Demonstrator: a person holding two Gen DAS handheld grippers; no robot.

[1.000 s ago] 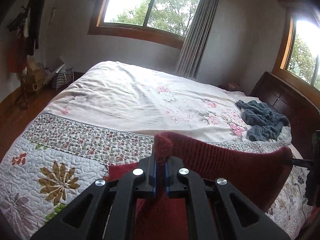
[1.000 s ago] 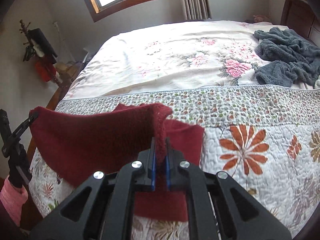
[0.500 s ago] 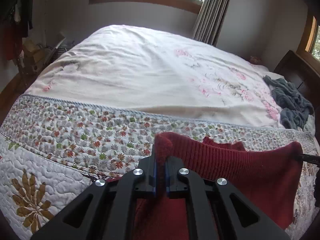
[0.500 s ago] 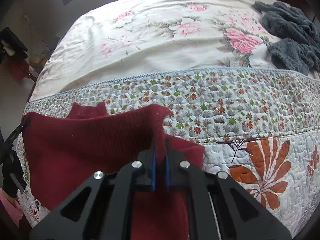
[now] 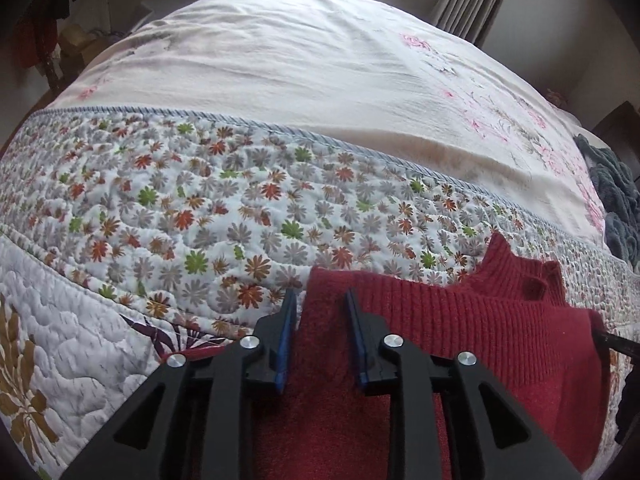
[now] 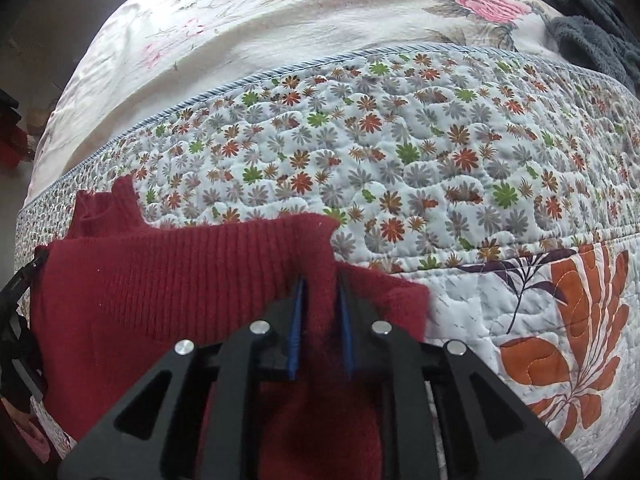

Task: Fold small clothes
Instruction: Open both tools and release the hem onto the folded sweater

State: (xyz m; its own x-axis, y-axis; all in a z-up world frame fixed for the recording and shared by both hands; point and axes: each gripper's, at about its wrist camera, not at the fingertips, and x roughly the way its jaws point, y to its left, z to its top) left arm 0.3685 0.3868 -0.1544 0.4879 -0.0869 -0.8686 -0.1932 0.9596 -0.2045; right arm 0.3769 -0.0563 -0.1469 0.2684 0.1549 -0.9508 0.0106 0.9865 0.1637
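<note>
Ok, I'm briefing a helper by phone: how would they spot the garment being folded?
Find the bed's flower-print quilted cover. On its near edge lies a dark red ribbed knit sweater, the only red garment; the other clothing, a grey fleecy heap, sits further up the bed.

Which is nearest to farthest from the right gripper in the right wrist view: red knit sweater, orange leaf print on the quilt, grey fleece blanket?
1. Red knit sweater: between the fingers of the right gripper.
2. Orange leaf print: on the quilt, to the right.
3. Grey fleece blanket: far up the bed, top right corner.
</note>
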